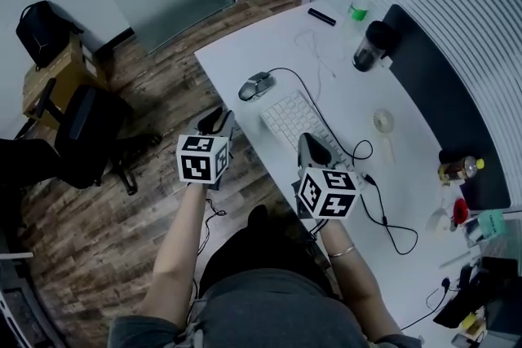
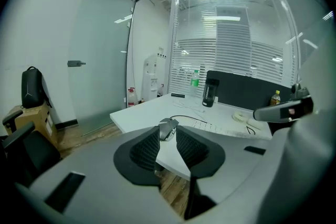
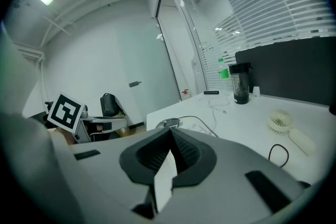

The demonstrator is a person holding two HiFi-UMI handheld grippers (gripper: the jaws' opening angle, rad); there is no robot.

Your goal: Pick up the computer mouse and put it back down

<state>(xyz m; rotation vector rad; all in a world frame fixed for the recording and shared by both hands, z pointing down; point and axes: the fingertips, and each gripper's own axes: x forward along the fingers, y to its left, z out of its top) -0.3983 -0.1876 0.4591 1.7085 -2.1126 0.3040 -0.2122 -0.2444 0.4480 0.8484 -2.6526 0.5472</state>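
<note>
The grey computer mouse [image 1: 256, 85] rests on the white desk [image 1: 245, 49], left of the white keyboard [image 1: 296, 121], with its cable curving off to the right. My left gripper [image 1: 216, 121] hovers off the desk's near edge, short of the mouse and pointing toward it. Its jaws stand a narrow gap apart with nothing between them, and the mouse [image 2: 168, 125] shows beyond the gap in the left gripper [image 2: 167, 137] view. My right gripper [image 1: 311, 145] hangs over the keyboard's near end. In the right gripper [image 3: 170, 130] view its tips meet and hold nothing, and the mouse [image 3: 167, 123] lies ahead.
A black bottle [image 1: 371, 45], a green-capped bottle [image 1: 358, 6], a remote [image 1: 321, 16] and a small fan [image 1: 382, 122] sit further along the desk. A dark partition [image 1: 440, 94] borders its right side. An office chair [image 1: 90, 134] stands on the wooden floor at left.
</note>
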